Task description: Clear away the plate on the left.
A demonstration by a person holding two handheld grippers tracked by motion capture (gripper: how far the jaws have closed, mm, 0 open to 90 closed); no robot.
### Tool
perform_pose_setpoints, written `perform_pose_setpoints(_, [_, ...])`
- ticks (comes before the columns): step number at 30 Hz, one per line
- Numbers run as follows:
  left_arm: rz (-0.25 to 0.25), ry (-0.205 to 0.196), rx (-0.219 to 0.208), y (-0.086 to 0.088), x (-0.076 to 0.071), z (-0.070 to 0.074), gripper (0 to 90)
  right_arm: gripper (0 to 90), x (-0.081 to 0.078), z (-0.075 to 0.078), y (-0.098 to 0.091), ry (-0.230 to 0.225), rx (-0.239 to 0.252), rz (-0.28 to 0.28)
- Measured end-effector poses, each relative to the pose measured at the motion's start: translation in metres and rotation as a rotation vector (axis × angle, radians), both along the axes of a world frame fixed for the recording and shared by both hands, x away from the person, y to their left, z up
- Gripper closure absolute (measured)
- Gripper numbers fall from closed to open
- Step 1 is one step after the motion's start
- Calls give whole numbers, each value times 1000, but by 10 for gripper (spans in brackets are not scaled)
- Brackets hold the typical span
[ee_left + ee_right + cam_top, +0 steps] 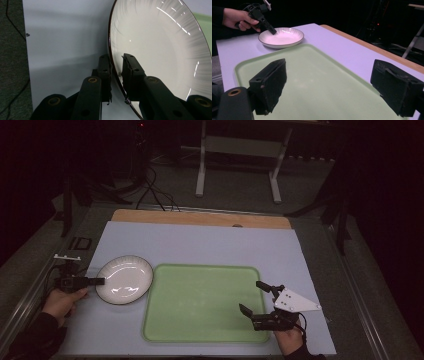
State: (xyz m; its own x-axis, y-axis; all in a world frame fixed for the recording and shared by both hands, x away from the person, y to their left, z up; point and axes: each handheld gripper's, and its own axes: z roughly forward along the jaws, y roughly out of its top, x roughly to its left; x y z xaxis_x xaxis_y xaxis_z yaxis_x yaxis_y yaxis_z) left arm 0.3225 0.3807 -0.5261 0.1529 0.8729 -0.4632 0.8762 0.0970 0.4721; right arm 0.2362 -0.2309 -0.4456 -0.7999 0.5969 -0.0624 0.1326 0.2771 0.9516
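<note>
- One white plate (pixel 124 279) with a dark rim is sitting on the table (pixel 200 242), near its left edge, just beside the left edge of the tray; whether the two are touching is hard to tell.
- One pale green tray (pixel 200 302) is lying toward the table's near edge, with its bare surface showing.
- Two hand-held grippers are working here, one in each of the person's hands.
- The left gripper (pixel 100 281) is pinching the plate's left rim: in the left gripper view (pixel 116 71) one jaw is sitting outside the rim and the other inside the bowl of the plate, pressed onto it.
- The right gripper (pixel 254 297) is hovering over the tray's right side with its jaws spread wide and nothing between them, as the right gripper view (pixel 332 85) is showing.
- The left hand (pixel 62 301) is reaching in level from the table's left edge, gripper pointing right toward the plate.
- The right hand (pixel 289 340) is coming up from the table's near edge and is partly cut off by the frame.
- The room beyond the far edge of the table is lying in darkness, hard to make out; the plate's right part is running out of the left gripper view.
</note>
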Motion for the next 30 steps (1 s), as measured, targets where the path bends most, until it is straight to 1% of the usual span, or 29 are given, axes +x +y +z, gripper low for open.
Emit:
perform_pose_setpoints(1, [4,-9,1,-1,-1,0,784,133,0,0,0,-3,0,-1])
perform_pose_setpoints(2, [14,-10,-14,0,-1,0,789,133,0,0,0,-4,1,-1])
perform_pose_setpoints(3, [29,-7,-38,1,-1,-1,802,133,0,0,0,-4,1,-2])
perform_pose_setpoints(6, [45,-10,-62,1,0,0,828,133,1,0,1,1,-1,-2])
perform_pose_setpoints(8, [43,-16,-59,1,0,1,831,133,1,0,1,0,-1,-3])
perform_pose_setpoints(10, [50,-18,-70,1,0,2,836,133,1,0,2,-3,-1,-3])
perform_pose_setpoints(12, [53,-23,-67,0,0,2,839,133,1,0,1,-1,-2,-4])
perform_pose_setpoints(15, [65,-25,-88,2,-1,2,845,133,1,-1,1,0,0,-4])
perform_pose_setpoints(18, [68,-30,-89,2,-1,4,850,133,1,0,1,0,2,-4])
perform_pose_setpoints(22, [88,-45,-108,2,-1,6,859,133,2,0,1,0,6,-8])
perform_pose_setpoints(24, [94,-44,-106,2,-1,7,859,133,2,0,0,-2,7,-8])
perform_pose_setpoints(26, [110,-40,-136,6,-2,7,856,133,2,0,0,-3,9,-10])
perform_pose_setpoints(27, [110,-40,-136,6,-2,7,854,133,2,0,0,-3,9,-10])
perform_pose_setpoints(28, [115,-48,-149,6,-3,7,854,133,2,0,0,-2,10,-11])
perform_pose_setpoints(29, [118,-49,-142,6,-3,9,853,133,2,0,0,-2,11,-11])
perform_pose_setpoints(30, [115,-54,-151,7,-4,10,852,133,2,0,0,-2,11,-11])
